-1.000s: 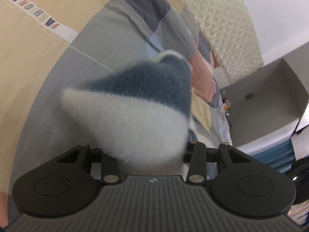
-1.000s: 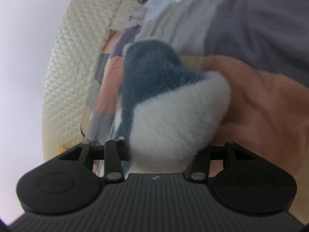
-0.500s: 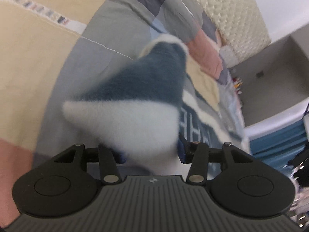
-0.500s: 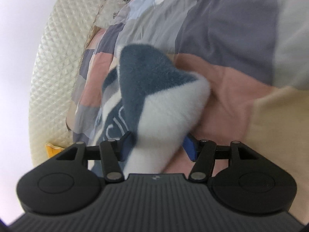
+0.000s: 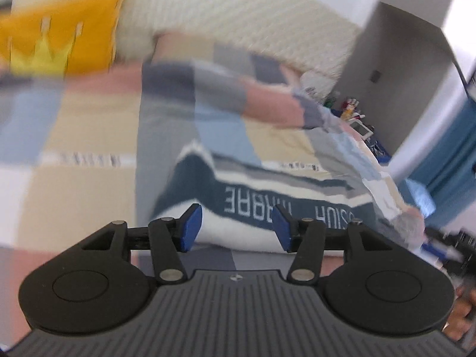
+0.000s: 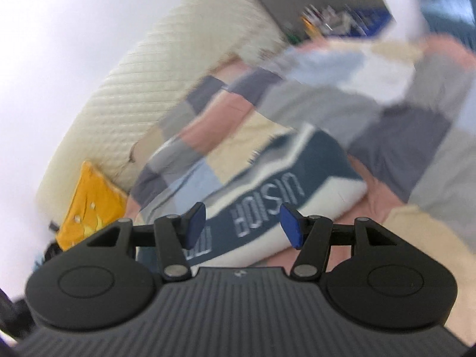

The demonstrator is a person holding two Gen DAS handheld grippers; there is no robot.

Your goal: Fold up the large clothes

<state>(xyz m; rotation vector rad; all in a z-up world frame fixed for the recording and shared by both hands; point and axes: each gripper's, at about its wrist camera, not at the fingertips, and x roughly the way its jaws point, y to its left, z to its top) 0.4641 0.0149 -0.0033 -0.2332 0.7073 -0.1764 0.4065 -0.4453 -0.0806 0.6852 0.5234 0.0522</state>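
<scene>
In the left wrist view, the left gripper [image 5: 235, 226] stood with its blue pads [image 5: 190, 228] spread apart and nothing between them; the fleece garment [image 5: 267, 205], teal and white with block lettering across a dark band, lay just ahead of and below the fingertips, flat on the patchwork bedspread [image 5: 98, 136]. It lay as a long folded band running away to the right of the gripper, its white fluffy edge nearest the jaws, which suggests the gripper had let it rest there so the fold could settle on the bed. Far ahead and to the left an orange cushion with a yellow crown [image 5: 59, 44] leaned against the quilted cream headboard [image 5: 253, 29]. The picture was blurred, so finer creases could not be read. In the right wrist view, the right gripper [image 6: 242, 226] likewise had its pads [image 6: 290, 226] wide apart and empty, with the same garment [image 6: 282, 184] directly ahead and slightly below, its lettered band passing between the two fingers' line of sight and its white end off to the right. The bedspread [image 6: 401, 131] extended beyond it. With both ends free, the next fold would probably call for fresh grips on that near edge.
</scene>
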